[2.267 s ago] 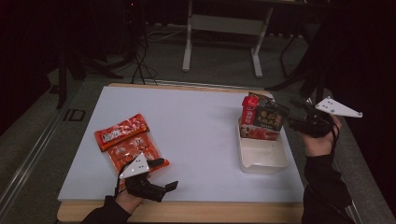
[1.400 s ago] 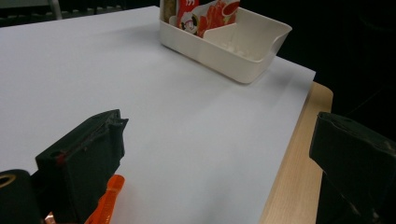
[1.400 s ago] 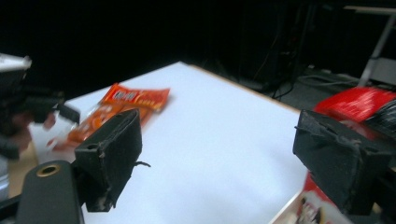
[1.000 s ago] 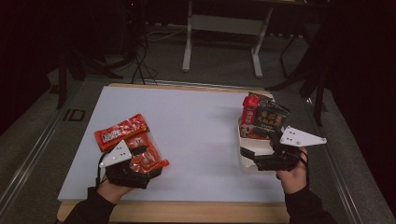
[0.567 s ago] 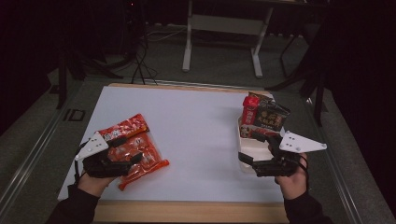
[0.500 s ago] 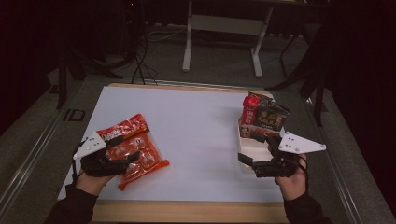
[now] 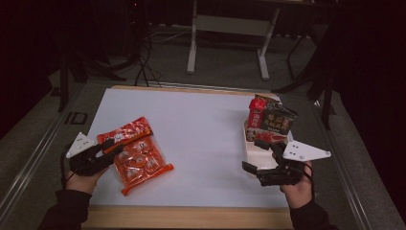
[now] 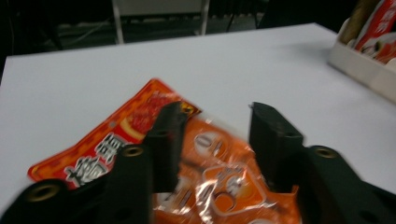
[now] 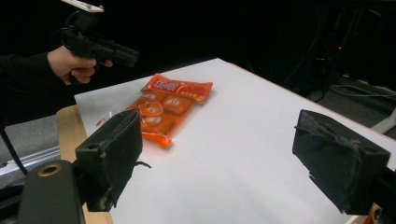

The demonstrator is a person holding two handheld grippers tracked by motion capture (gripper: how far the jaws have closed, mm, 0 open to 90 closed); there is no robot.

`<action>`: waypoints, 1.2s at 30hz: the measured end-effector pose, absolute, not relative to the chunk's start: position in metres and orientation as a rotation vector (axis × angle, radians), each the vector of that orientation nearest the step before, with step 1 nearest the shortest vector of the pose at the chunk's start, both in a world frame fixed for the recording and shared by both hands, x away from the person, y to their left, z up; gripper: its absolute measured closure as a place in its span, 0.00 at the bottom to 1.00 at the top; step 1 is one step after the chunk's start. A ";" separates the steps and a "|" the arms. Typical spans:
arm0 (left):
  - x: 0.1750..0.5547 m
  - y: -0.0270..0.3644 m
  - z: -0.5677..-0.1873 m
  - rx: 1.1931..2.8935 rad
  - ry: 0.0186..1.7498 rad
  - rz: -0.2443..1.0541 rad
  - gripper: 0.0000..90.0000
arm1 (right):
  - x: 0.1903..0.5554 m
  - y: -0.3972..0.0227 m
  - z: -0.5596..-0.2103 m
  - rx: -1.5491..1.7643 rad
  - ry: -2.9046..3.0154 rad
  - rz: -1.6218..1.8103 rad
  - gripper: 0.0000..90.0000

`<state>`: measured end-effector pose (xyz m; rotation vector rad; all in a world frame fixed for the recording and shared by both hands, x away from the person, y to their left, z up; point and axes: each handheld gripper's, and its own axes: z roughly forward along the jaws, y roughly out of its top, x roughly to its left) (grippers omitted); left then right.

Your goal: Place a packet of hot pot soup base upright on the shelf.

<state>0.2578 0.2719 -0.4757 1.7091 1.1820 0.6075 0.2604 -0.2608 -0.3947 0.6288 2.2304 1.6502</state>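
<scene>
A clear orange bag of several small packs lies at the table's front left, partly over a red flat packet. My left gripper hovers at the bag's left edge, pointing right. Its jaws have just been closing but stand apart in the left gripper view. The orange bag and red packet lie below them, and the pads touch nothing. My right gripper is wide open over bare table, just in front of the white tray.
In the tray stand a red pack and a dark pack, upright at its far end. The white mat stretches between the two hands. A wooden table edge runs along the front.
My left hand has shifted left, off the orange bag to its left edge, and its jaws have narrowed. The right gripper has stayed by the tray's near end.
</scene>
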 end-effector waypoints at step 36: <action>0.290 0.282 -0.539 1.961 1.513 0.591 1.00 | 0.260 -0.256 -0.404 0.604 2.265 1.642 0.17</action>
